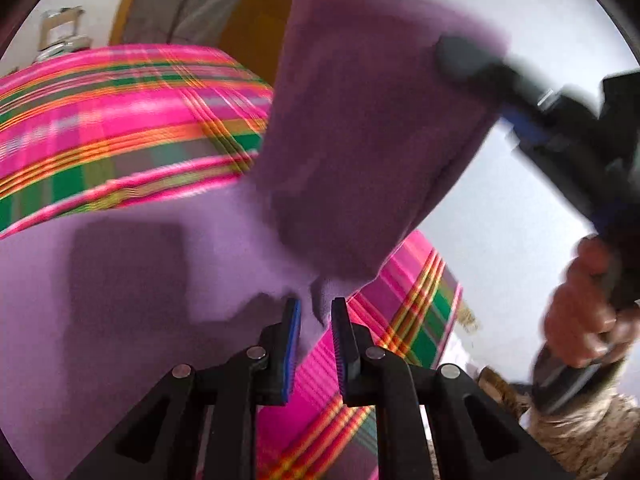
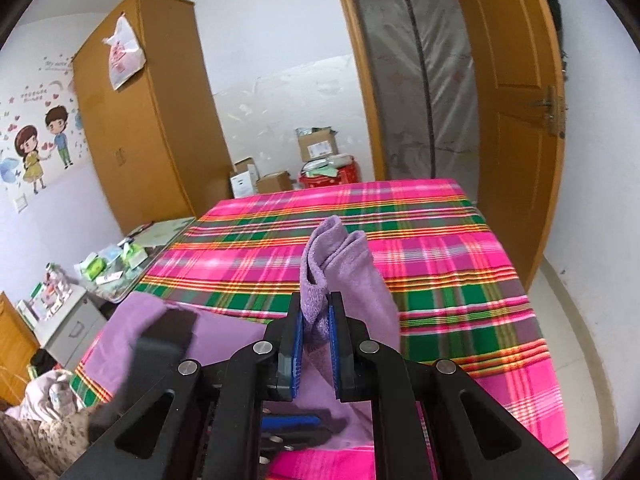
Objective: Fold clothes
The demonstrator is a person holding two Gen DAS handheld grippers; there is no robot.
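Your right tongs (image 2: 316,316) are pinching a bunched edge of the purple garment (image 2: 344,264), which stands up past the tips in two soft lobes. From the left wrist view this same cloth hangs lifted as a broad flap, with your right hand (image 1: 580,304) on the tool's handle at the far right. The rest of the garment lies flat on the bed (image 2: 440,248), over its near left part.

Your left tongs (image 1: 316,312) stand slightly parted just above the flat cloth. A small tuck of purple rises between the tips, but motion blur keeps you from telling whether they grip it.

Judgement: a fold is in hand, one part raised over the flat part. Which fold of the sequence this is, the pictures do not settle. The next move calls for carrying the lifted edge across and laying it down square on the flat layer, with the left tongs steadying the base so it does not drag. The fabric looks like soft fleece, so expect it to slump and bunch rather than hold a crease.

Surface: bed with a pink, green and orange plaid cover, mostly bare beyond the garment.

Room: wooden wardrobe (image 2: 136,120) at left with a plastic bag (image 2: 122,52) hung on it, cartoon wall stickers (image 2: 40,144), cardboard boxes (image 2: 316,146) by the far wall, an open wooden door (image 2: 516,100) at right, a cluttered low cabinet (image 2: 68,320) at left.
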